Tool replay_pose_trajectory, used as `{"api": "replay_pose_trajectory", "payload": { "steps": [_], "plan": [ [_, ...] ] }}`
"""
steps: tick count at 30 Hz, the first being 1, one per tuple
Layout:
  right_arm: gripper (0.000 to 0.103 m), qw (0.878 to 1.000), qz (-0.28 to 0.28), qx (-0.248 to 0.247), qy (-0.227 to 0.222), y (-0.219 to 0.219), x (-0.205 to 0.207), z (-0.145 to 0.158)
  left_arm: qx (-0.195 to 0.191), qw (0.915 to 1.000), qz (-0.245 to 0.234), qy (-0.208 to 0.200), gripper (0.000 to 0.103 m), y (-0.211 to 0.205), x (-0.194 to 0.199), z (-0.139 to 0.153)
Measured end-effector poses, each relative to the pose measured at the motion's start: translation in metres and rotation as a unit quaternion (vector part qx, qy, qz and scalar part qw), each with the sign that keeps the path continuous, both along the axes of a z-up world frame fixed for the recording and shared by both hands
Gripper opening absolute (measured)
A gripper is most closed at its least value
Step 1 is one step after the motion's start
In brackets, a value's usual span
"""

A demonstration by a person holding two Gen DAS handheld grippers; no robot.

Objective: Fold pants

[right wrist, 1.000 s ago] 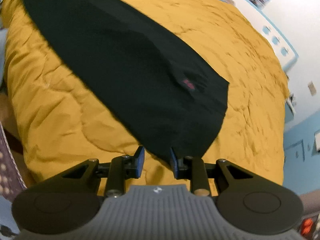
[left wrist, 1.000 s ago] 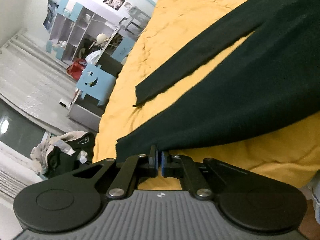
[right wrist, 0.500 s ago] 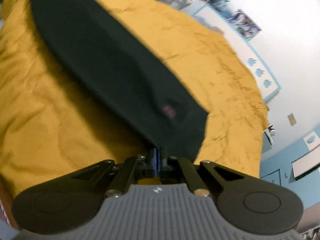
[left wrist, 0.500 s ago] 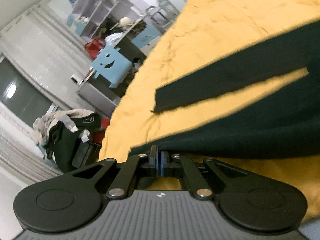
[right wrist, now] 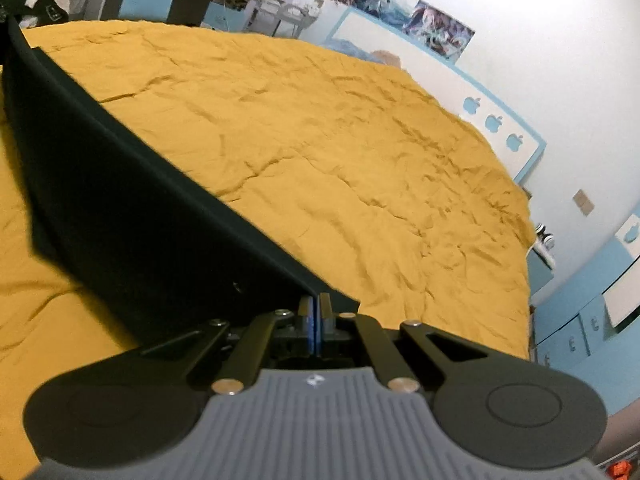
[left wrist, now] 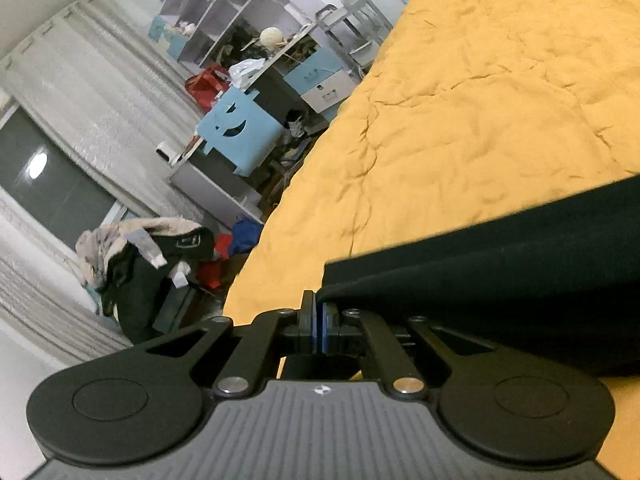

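The dark green pants hang lifted over a yellow bedspread. My left gripper is shut on a corner of a leg end, the cloth stretching away to the right. In the right wrist view the pants run as a taut band from the upper left down to my right gripper, which is shut on the other end's corner. The rest of the pants is hidden beneath the lifted fold.
The yellow bedspread fills the bed. Left of the bed stand a blue chair, shelves, a clothes heap and curtains. A white wall with blue cabinets lies right.
My right gripper closed on the pants' edge. Both grippers then lifted the near side off the bed; the far leg has dropped out of the left view.
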State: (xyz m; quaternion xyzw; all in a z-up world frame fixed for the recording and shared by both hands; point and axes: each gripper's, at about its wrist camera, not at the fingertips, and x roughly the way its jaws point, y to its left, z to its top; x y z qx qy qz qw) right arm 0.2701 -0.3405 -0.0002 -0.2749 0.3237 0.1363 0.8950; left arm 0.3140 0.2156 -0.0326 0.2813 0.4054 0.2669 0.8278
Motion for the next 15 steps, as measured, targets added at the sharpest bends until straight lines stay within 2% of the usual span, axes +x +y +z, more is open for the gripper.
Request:
{"api": "replay_pose_trajectory", "payload": {
  "steps": [5, 11, 15],
  "plan": [
    [0.000, 0.999, -0.004, 0.011, 0.035, 0.006, 0.067, -0.032, 0.046, 0.9979, -0.007, 0.045, 0.002, -0.007, 0.049, -0.034],
    [0.000, 0.996, -0.028, 0.033, 0.076, 0.003, 0.128, -0.084, 0.054, 0.9945, -0.003, 0.090, 0.002, -0.010, 0.091, -0.073],
    [0.000, 0.995, -0.030, 0.034, 0.092, 0.006, 0.148, -0.111, 0.064, 0.9912, -0.006, 0.116, 0.002, -0.011, 0.104, -0.095]
  ]
}}
